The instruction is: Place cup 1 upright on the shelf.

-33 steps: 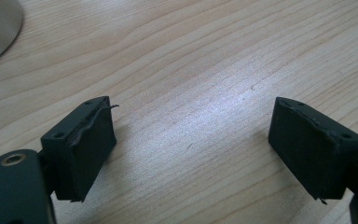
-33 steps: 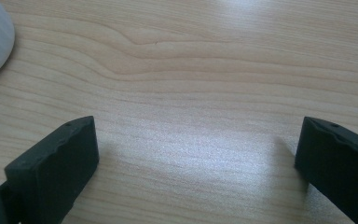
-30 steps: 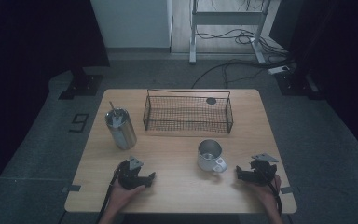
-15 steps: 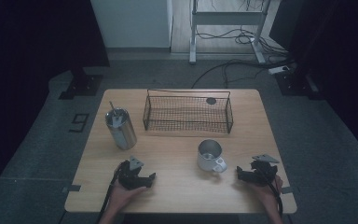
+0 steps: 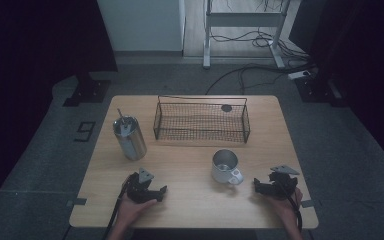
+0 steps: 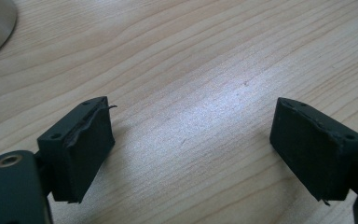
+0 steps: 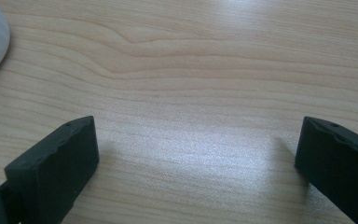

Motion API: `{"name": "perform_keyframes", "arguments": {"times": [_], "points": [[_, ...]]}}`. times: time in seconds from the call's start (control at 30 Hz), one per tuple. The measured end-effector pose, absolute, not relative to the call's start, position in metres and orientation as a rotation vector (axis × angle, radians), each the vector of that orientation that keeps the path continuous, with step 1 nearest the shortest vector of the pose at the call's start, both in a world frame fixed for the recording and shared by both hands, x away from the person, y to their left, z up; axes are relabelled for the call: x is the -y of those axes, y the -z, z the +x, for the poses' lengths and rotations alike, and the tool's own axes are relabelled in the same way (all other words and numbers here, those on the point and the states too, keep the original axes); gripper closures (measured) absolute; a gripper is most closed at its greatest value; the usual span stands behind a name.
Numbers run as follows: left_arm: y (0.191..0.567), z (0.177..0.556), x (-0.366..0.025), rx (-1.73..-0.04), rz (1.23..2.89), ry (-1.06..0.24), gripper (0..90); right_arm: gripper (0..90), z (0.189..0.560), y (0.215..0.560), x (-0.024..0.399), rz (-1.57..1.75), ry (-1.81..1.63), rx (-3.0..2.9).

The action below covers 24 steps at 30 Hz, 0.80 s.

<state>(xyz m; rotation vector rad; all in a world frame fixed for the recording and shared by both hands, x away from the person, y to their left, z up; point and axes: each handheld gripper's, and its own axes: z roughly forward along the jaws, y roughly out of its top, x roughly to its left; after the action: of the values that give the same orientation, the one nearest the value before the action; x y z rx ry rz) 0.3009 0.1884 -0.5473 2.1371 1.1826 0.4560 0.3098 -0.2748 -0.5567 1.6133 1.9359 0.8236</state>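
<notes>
Mug (image 5: 225, 165) stands on wooden table (image 5: 190, 210), dim, seemingly carpeted floor (image 5: 40, 150) around.

Wire basket (image 5: 201, 121) at the table's (image 5: 190, 210) far middle — tumbler (image 5: 129, 137) to its left, mug (image 5: 225, 166) in front; left gripper (image 5: 155, 192) and right gripper (image 5: 260, 186) near the front edge, mug between.

Wood-grain counter (image 5: 195, 202), pale. Black wire basket (image 5: 200, 132) sits near the back edge, abt centred, long side parallel to that edge. Small dark round thing (image 5: 226, 108) at its back-right corner; can't tell what it is. Grey carpet floor (image 5: 340, 150) all round. Beyond the back edge: black cables (image 5: 240, 75), white metal frame (image 5: 207, 45). Off the back-left corner: black stand base (image 5: 86, 91), black floor marking (image 5: 85, 131).
</notes>
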Motion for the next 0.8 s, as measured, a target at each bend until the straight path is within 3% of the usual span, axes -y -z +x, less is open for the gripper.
{"name": "perform_keyframes", "arguments": {"times": [0.2, 0.8], "points": [[0.545, 0.305, -0.183, -1.206, 2.139, -0.494, 13.2, 0.0, 0.310, 0.557, 0.275, 1.606, -0.824, -1.943], [0.487, 0.308, -0.191, -1.165, 2.022, -0.502, 14.9, 0.0, 0.311, 0.557, 0.278, 1.621, -0.818, -1.924]]}}
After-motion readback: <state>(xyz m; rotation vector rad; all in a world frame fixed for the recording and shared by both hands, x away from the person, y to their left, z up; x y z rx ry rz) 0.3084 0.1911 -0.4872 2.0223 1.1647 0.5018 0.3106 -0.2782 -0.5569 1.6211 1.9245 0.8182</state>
